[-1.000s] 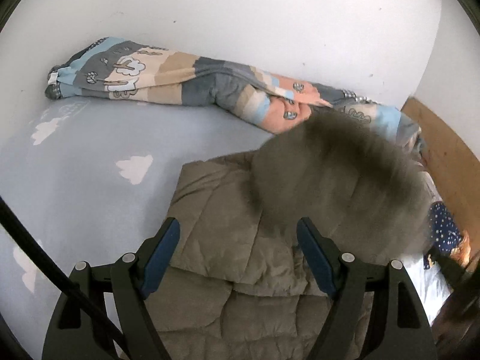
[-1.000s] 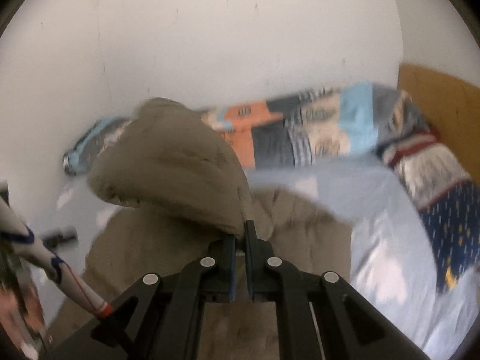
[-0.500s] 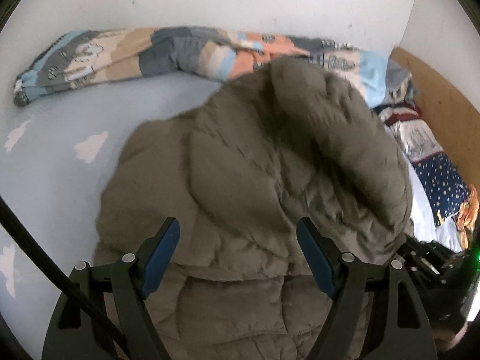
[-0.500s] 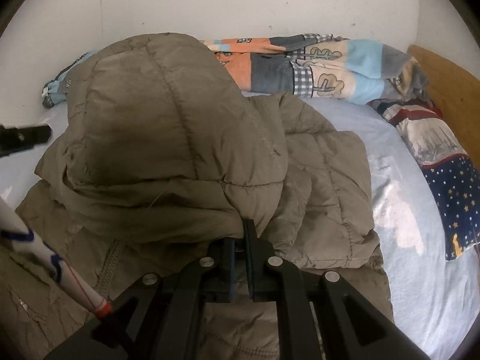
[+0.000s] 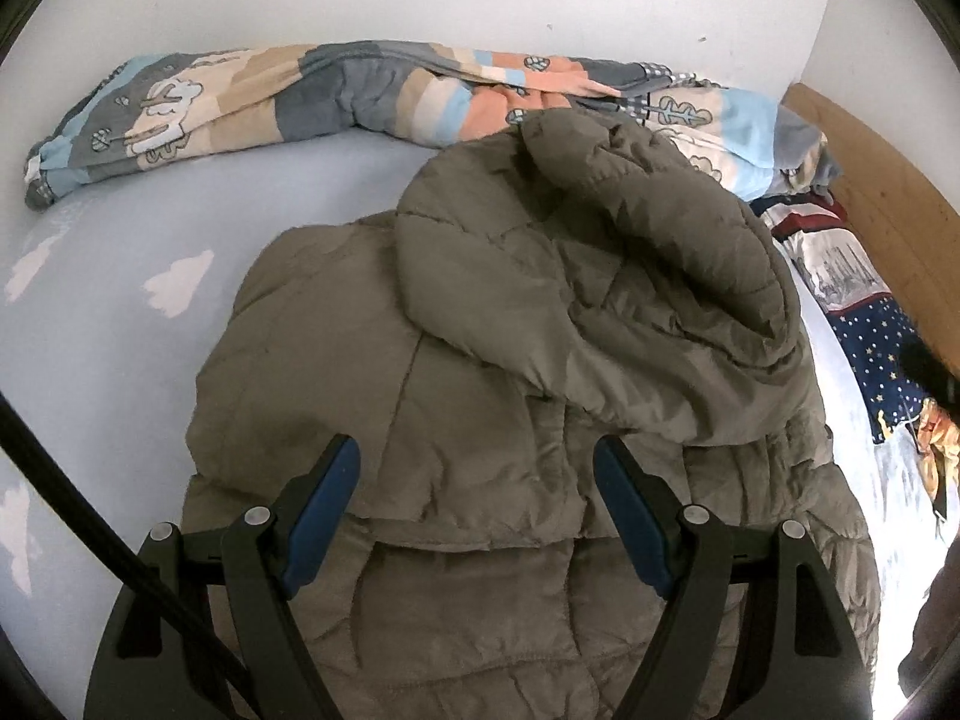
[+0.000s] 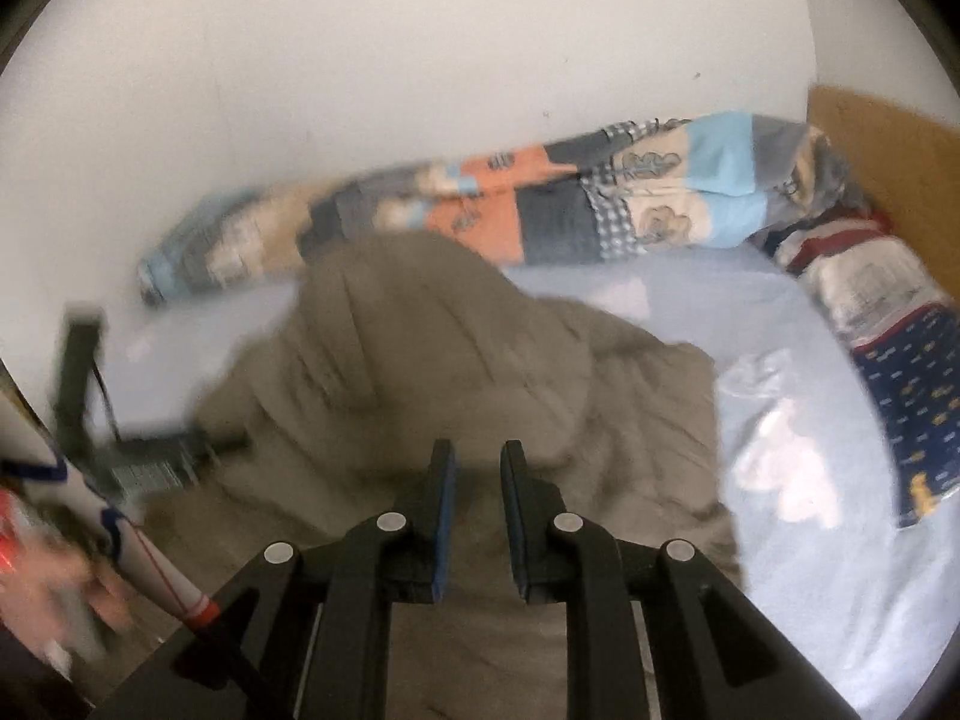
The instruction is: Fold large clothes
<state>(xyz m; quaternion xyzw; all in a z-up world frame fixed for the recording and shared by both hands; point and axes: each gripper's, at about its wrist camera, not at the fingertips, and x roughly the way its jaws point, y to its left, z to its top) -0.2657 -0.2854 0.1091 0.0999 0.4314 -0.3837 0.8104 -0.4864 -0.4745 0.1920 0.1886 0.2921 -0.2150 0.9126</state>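
An olive quilted jacket point(image 5: 510, 360) lies on the bed's pale blue sheet point(image 5: 108, 330), its hood point(image 5: 660, 276) folded down over the body. My left gripper point(image 5: 477, 450) hovers open just above the jacket's lower half, with only fabric beneath it. The right wrist view is blurred. In it my right gripper point(image 6: 477, 447) is over the jacket point(image 6: 450, 372), and its jaws are opening with a narrow gap and nothing pinched between them.
A rolled patchwork quilt point(image 5: 360, 90) runs along the white wall at the back. A star-patterned pillow point(image 5: 864, 312) and wooden headboard point(image 5: 888, 198) are at the right. A black cable point(image 5: 60, 480) crosses the left wrist view's lower left. A blurred hand point(image 6: 36, 588) shows low left.
The right gripper, shut on the hood, carried it over the jacket, then let go and drew back. The left gripper moved in over the jacket, then held still.
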